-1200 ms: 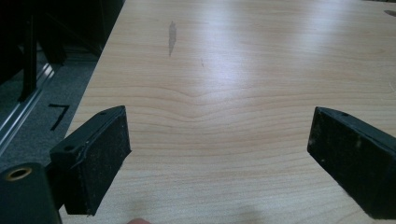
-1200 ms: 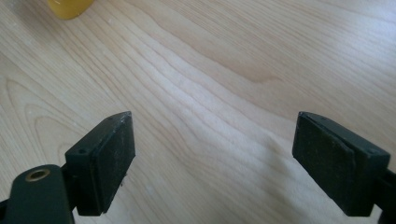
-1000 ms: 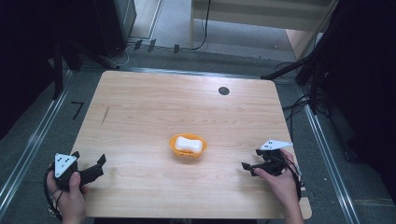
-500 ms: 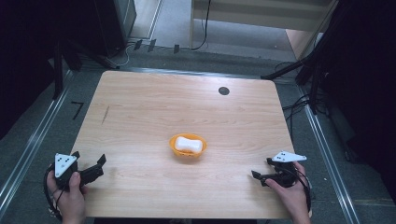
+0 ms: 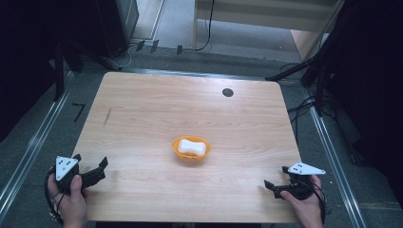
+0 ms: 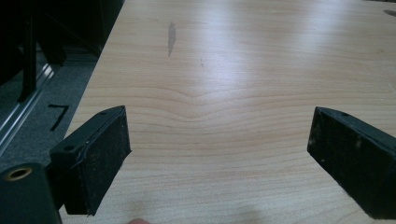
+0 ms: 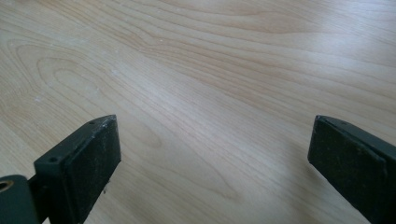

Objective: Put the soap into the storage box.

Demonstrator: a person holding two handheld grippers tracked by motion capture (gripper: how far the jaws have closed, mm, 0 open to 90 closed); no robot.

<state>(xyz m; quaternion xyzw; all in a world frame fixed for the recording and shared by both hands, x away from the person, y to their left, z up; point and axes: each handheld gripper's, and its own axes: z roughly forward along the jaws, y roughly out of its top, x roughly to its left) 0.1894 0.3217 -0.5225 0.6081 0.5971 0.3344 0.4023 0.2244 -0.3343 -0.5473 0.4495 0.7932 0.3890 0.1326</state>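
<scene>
- Bowl [image 5: 190, 149], orange, w/ white lump inside, sits mid surface [image 5: 142, 123].
- Left tongs [image 5: 90, 171] at near-left corner, jaws spread, nothing held.
- Right tongs [image 5: 274, 187] near-right edge, released too, well apart from bowl.

The wooden table [image 5: 142, 114] lies bare nearly all over — only an orange bowl [image 5: 190, 148] with a white lump in it stands near the middle, well apart from the left gripper [image 5: 90, 170] and right gripper [image 5: 274, 188] at the near corners — leaving open board between each pair of wide-apart jaws.
</scene>
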